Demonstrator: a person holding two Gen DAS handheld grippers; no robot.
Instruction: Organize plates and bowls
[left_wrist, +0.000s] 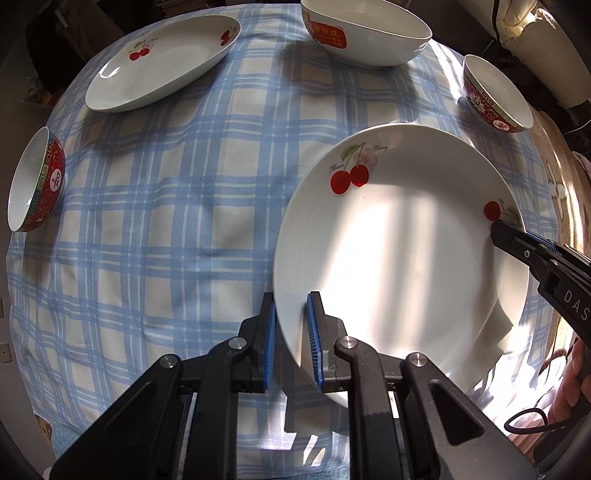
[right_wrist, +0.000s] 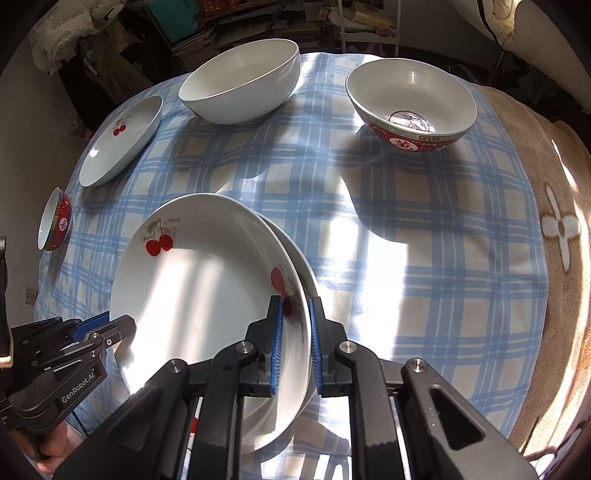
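Note:
A white cherry-print plate (left_wrist: 406, 251) (right_wrist: 207, 288) is held between both grippers above the blue plaid cloth. A second plate (right_wrist: 295, 258) sits just under it, its rim showing on the right. My left gripper (left_wrist: 291, 332) is shut on the top plate's left rim; it also shows in the right wrist view (right_wrist: 110, 328). My right gripper (right_wrist: 297, 339) is closed over the right rims of the plates; it also shows in the left wrist view (left_wrist: 509, 236). Another cherry plate (left_wrist: 162, 59) (right_wrist: 122, 140) lies at the far left.
A large white bowl (left_wrist: 365, 33) (right_wrist: 243, 85) stands at the back. A red-patterned bowl (right_wrist: 410, 103) (left_wrist: 495, 96) stands at the back right, another (left_wrist: 37, 181) (right_wrist: 55, 218) at the left edge. A tan blanket (right_wrist: 554, 229) covers the right side.

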